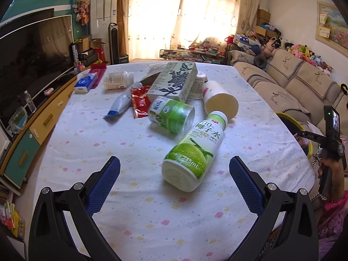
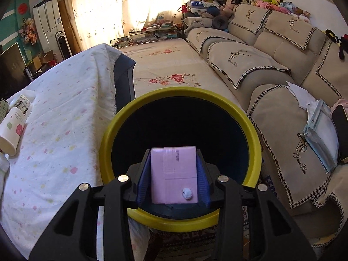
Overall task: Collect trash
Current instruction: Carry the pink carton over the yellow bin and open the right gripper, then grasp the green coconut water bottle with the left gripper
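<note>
Item: pink carton (image 2: 174, 174), lower centre of the right wrist view, clamped flat between the narrow blue pads (image 2: 202, 180) of the right gripper (image 2: 174, 158) and held over the dark mouth of the yellow-rimmed bin (image 2: 180, 91). Left gripper (image 1: 174, 174): fingers spread wide, holding nothing, hovering above the table with the green bottle (image 1: 193, 152) lying on its side between and just beyond the tips. Remaining trash, centre to upper centre of the left view: green can (image 1: 171, 115) on its side touching the bottle's neck area, paper cup (image 1: 219, 100) tipped over, tea carton (image 1: 174, 80), red wrapper (image 1: 140, 102), white tube (image 1: 119, 104), small white bottle (image 1: 118, 80), blue packet (image 1: 86, 83) at upper left. Risks, as judged: the carton sits near the bin's front rim, so a release with the gripper tilted could bounce it off the rim to the floor; the round bottle may roll away from closing fingers and knock the can, since both lie loose on the cloth. Surface: table (image 1: 152, 217) under a white cloth dotted in pastel, slightly wrinkled. Room: television (image 1: 32, 54) at left, sunlit curtains (image 1: 184, 10) at top, beige sofa (image 2: 271, 65) with soft toys at right, bin standing between table and sofa.
</note>
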The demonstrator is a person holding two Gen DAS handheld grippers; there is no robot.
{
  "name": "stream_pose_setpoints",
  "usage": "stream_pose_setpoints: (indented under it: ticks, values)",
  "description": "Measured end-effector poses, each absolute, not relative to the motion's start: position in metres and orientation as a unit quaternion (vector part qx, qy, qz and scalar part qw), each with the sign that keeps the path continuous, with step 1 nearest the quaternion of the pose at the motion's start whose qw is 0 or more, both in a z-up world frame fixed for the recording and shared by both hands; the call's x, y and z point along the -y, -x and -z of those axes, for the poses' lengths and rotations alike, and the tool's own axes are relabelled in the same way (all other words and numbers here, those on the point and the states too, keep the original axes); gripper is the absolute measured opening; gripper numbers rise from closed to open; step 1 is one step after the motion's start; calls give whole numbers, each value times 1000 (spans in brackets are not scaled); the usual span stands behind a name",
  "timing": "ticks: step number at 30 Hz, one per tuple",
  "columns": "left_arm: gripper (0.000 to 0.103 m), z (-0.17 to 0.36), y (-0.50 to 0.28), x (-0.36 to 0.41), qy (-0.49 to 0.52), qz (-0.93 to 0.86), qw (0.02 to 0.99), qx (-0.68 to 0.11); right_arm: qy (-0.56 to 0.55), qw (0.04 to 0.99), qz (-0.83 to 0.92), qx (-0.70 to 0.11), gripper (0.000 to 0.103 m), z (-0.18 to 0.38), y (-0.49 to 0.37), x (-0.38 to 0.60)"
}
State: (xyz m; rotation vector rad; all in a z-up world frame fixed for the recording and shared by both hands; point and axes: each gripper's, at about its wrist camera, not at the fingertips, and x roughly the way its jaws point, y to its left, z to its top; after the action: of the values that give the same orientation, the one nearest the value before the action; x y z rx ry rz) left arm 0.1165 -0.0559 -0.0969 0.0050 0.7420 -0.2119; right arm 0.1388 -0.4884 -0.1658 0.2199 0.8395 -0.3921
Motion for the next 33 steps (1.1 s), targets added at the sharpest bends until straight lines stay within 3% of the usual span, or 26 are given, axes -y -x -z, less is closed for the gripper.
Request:
stream_pose_setpoints:
  ticks: [2, 21, 28, 33]
  values:
    - [99, 100, -124, 63, -10, 113, 923, -366, -101, 891, 190, -399, 47, 166, -139, 486]
    - [97, 127, -212, 107, -128, 180, 845, -487, -111, 891, 186, -400, 50, 162, -136, 486]
    - [78, 138, -232, 117, -139, 183, 817, -528, -115, 891, 183, -400, 53, 165, -138, 487]
    - [58, 140, -236, 119, -126, 190, 815, -533, -122, 889, 185, -401, 53, 170, -136, 490]
